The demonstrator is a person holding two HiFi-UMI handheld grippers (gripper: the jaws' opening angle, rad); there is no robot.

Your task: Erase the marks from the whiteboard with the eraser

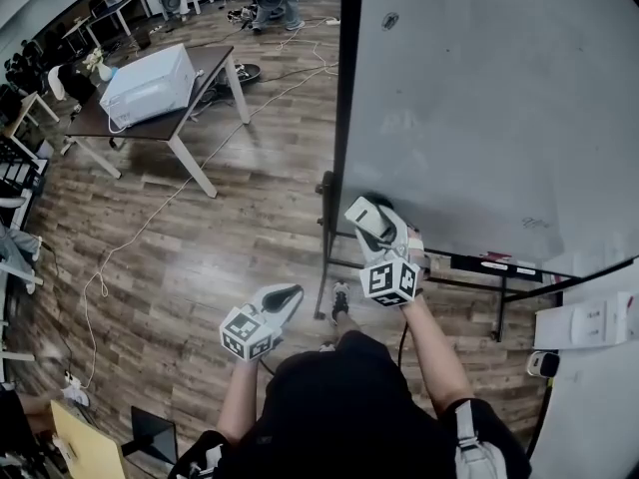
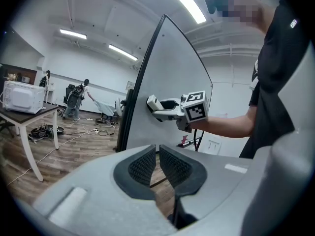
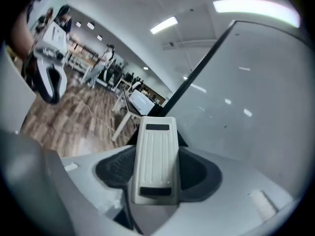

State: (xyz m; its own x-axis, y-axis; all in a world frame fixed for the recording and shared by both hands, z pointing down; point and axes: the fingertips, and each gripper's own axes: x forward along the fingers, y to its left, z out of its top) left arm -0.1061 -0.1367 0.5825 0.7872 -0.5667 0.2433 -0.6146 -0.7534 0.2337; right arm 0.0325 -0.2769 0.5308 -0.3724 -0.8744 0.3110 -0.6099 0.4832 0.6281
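The right gripper (image 1: 371, 223) clamps the eraser (image 3: 155, 159), its long axis running out along the jaws, at the whiteboard's (image 1: 479, 108) lower left corner. Faint marks (image 1: 534, 224) lie to its right near the board's bottom edge, so the wipe likely goes rightward. The right forearm reaches forward; the left gripper (image 1: 275, 302), jaws nearly together and empty, hangs lower, clear of the board

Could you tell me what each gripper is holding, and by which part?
The right gripper clamps the eraser across its long sides; the left gripper holds nothing, jaws together.
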